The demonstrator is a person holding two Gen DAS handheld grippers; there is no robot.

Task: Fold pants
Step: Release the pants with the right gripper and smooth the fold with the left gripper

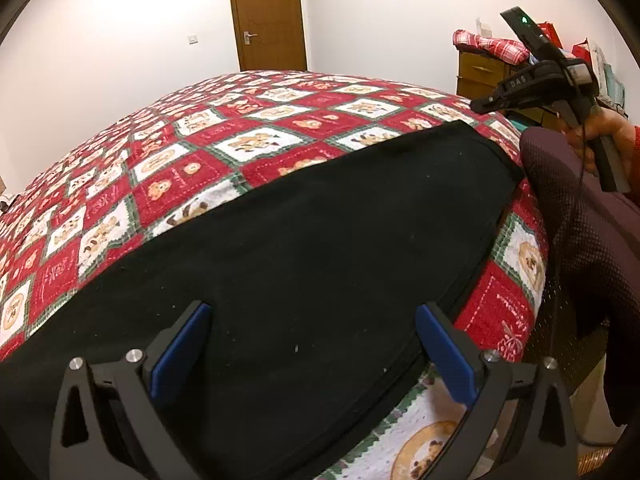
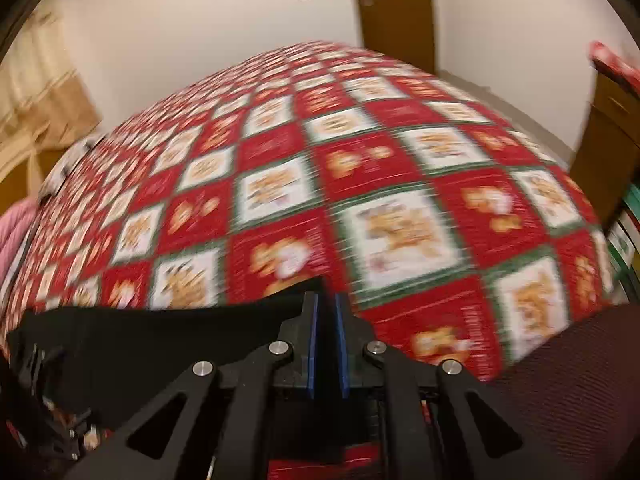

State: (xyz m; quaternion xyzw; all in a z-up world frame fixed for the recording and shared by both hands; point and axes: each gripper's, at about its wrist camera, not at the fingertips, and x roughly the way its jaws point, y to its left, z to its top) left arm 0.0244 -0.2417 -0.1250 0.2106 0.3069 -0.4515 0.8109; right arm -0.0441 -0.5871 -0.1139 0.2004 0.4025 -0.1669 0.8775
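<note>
Black pants (image 1: 300, 248) lie flat and folded on a red, white and green patchwork quilt (image 1: 248, 128), running from the near left to the far right. My left gripper (image 1: 312, 344) is open and empty, hovering just above the near end of the pants, its blue pads (image 1: 182, 354) wide apart. My right gripper (image 1: 488, 106) shows in the left wrist view, held up in the air past the far right corner of the pants. In the blurred right wrist view my right gripper (image 2: 326, 312) has its pads almost together with nothing between them; the pants (image 2: 160, 344) lie to its lower left.
A chair back of dark mesh (image 1: 580, 232) stands at the bed's right edge. A wooden dresser (image 1: 480, 72) with red plaid cloth on top stands at the far right. A wooden door (image 1: 266, 12) is behind the bed. Curtains (image 2: 36, 100) hang at the left.
</note>
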